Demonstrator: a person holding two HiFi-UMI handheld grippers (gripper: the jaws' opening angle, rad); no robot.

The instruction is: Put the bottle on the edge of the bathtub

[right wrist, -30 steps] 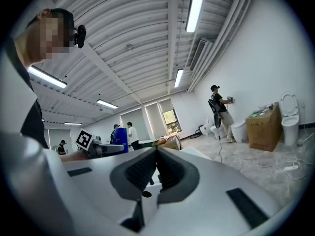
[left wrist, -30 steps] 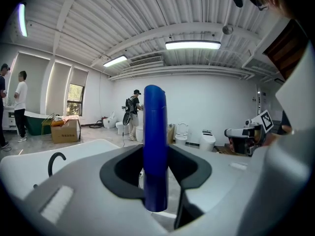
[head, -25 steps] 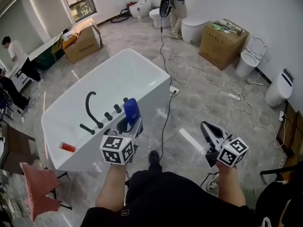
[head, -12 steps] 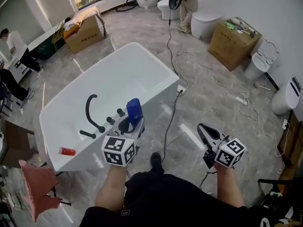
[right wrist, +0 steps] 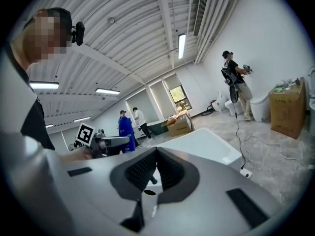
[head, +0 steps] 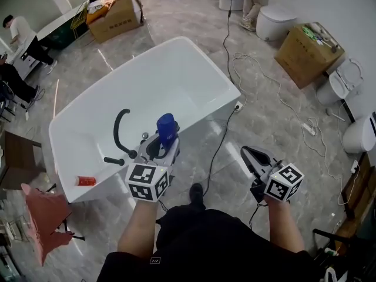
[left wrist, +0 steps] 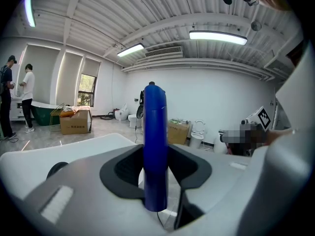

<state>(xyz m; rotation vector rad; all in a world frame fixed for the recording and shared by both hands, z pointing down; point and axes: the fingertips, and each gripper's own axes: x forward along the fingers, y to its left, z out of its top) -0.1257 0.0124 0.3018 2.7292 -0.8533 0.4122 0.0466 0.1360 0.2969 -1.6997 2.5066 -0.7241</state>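
Note:
A blue bottle (head: 167, 129) stands upright in my left gripper (head: 158, 148), whose jaws are shut on its lower part. In the left gripper view the blue bottle (left wrist: 155, 151) rises between the dark pads (left wrist: 125, 173). It hangs over the near rim of the white bathtub (head: 194, 125), beside the black faucet (head: 120, 131). My right gripper (head: 251, 156) is held over the floor to the right of the tub, shut with nothing in it. The bottle (right wrist: 126, 134) also shows at the left of the right gripper view.
A small red item (head: 85, 181) lies on the tub's left rim. A black cable (head: 226, 122) crosses the floor past the tub's right corner. Cardboard boxes (head: 306, 53), toilets (head: 276, 21) and people (head: 20, 31) stand around the room.
The view has shifted toward the tub. My left gripper with the bottle now sits further over the tub's near rim, close to the faucet. The right gripper stays much the same.

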